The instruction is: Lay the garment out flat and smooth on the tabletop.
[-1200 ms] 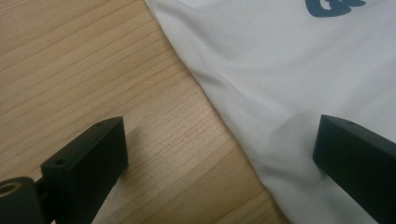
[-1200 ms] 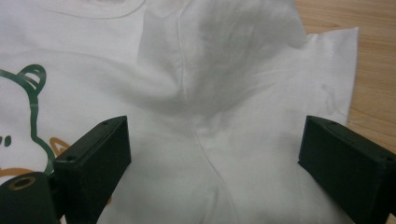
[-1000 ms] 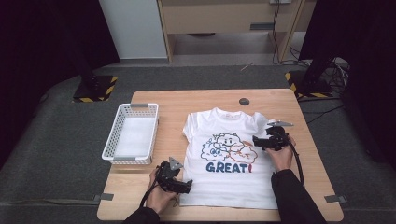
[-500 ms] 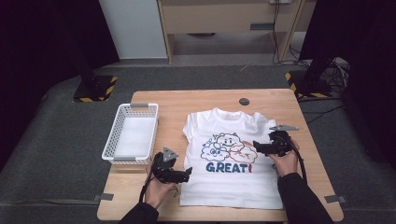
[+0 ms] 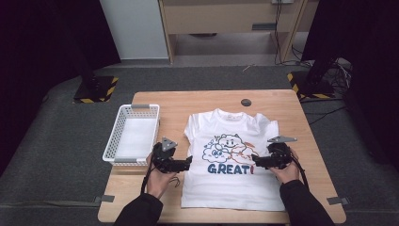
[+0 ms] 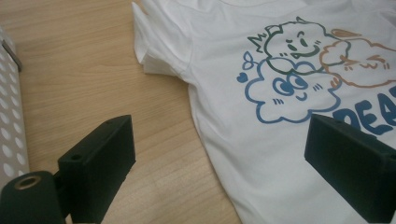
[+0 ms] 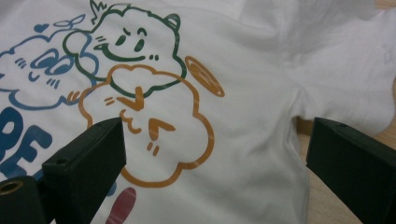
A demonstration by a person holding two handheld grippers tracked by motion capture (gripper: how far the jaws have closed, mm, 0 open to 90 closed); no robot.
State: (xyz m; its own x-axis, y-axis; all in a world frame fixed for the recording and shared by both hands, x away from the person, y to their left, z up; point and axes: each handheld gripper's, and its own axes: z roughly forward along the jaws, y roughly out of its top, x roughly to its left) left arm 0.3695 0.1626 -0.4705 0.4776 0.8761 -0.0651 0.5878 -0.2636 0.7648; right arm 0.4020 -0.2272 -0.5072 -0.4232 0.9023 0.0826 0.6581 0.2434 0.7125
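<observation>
A white T-shirt lies flat, print up, on the wooden table; it carries cloud cartoons and the word GREAT. My left gripper hovers open at the shirt's left side edge, one jaw over bare wood and the other over the cloth. On the other side, my right gripper is open over the shirt's right side, beside the orange cloud, its jaws straddling the side seam below the sleeve. Neither holds anything.
A white perforated plastic basket sits at the table's left edge, close to my left hand. A small dark round disc lies near the far edge. Grey carpet and dark stands surround the table.
Both grippers have slid toward the near side of the table and turned inward to face the shirt's side edges. The shirt has not moved.
</observation>
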